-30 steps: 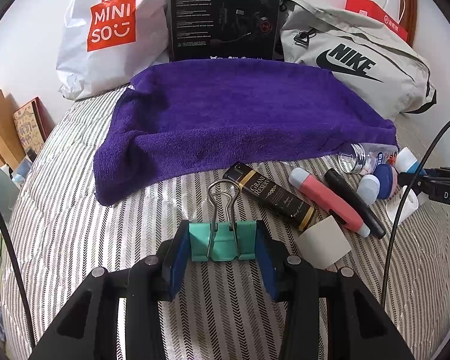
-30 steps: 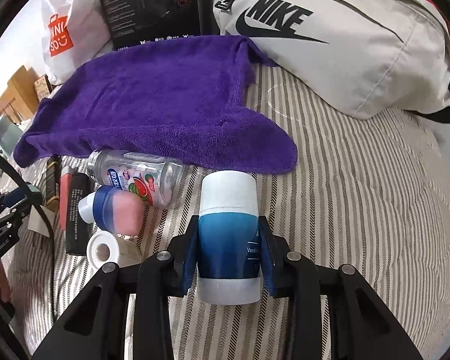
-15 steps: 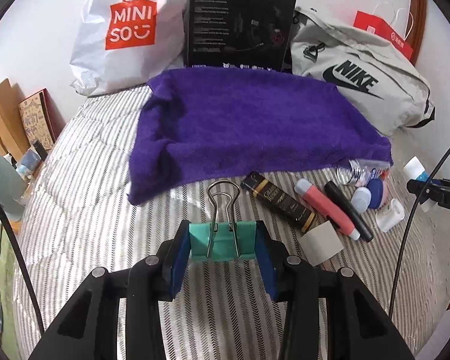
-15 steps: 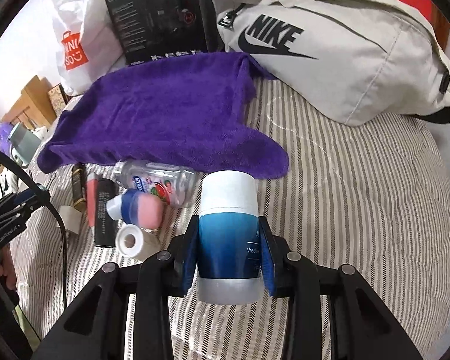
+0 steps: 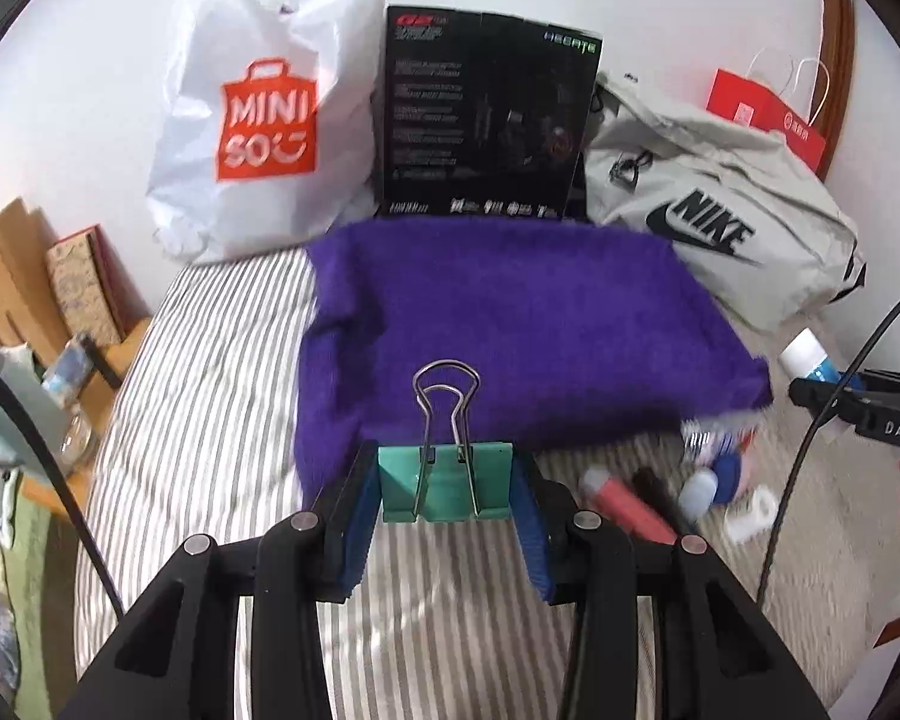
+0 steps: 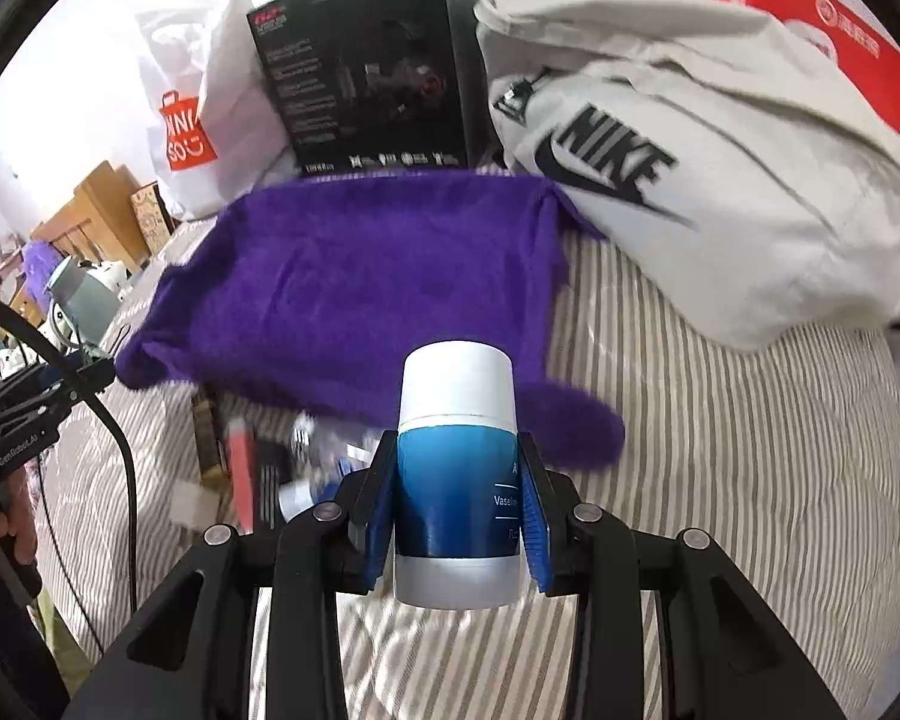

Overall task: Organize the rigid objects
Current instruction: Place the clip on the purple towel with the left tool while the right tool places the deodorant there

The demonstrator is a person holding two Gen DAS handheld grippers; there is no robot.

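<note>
A teal binder clip (image 5: pixel 446 483) sits squarely between the left gripper's (image 5: pixel 444 516) blue pads, clamped, its wire handles pointing to 12 o'clock toward the purple towel (image 5: pixel 510 324). The right gripper (image 6: pixel 457 504) grasps a blue-and-white Vaseline stick (image 6: pixel 456 480) upright, white cap protruding past the fingertips. Blurred small items (image 5: pixel 684 480) lie on the striped bedcover (image 5: pixel 210 372) at 3 o'clock.

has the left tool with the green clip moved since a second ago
Yes. The left tool, shut on the green binder clip, has risen and drawn back: the purple towel and black box now look smaller and sit lower in its view.
</note>
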